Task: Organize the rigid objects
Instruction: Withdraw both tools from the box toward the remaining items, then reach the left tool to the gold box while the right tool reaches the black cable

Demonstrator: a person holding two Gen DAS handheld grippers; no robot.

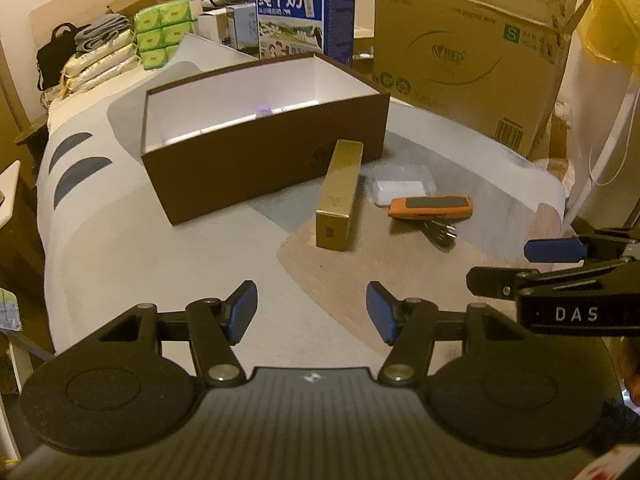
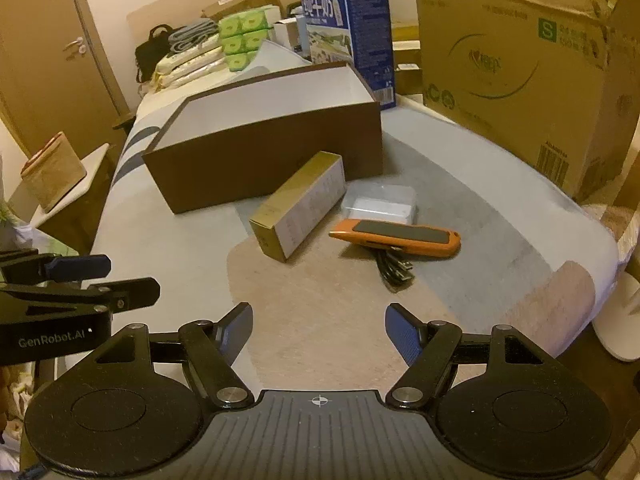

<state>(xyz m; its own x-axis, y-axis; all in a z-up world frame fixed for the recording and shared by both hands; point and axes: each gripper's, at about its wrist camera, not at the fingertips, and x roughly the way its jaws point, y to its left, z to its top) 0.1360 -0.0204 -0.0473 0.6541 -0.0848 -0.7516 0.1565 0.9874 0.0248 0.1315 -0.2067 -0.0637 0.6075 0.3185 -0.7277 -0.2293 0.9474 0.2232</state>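
Note:
An open brown box (image 1: 256, 160) (image 2: 264, 156) with a white inside stands on the bed. In front of it lie a long gold carton (image 1: 340, 196) (image 2: 300, 204), a clear plastic case (image 1: 402, 184) (image 2: 380, 204), an orange utility knife (image 1: 430, 207) (image 2: 396, 236) and a black cable (image 1: 438, 232) (image 2: 394, 270) under the knife. My left gripper (image 1: 312, 312) is open and empty, hovering near the bed's front. My right gripper (image 2: 320, 332) is open and empty, beside it on the right; it shows in the left wrist view (image 1: 520, 266).
A large cardboard box (image 1: 472, 40) (image 2: 520, 72) stands at the back right. A blue milk carton box (image 1: 304, 20) (image 2: 348, 36), green tissue packs (image 1: 164, 32) and stacked packages (image 1: 100, 64) fill the back. A side table (image 2: 60, 200) stands left of the bed.

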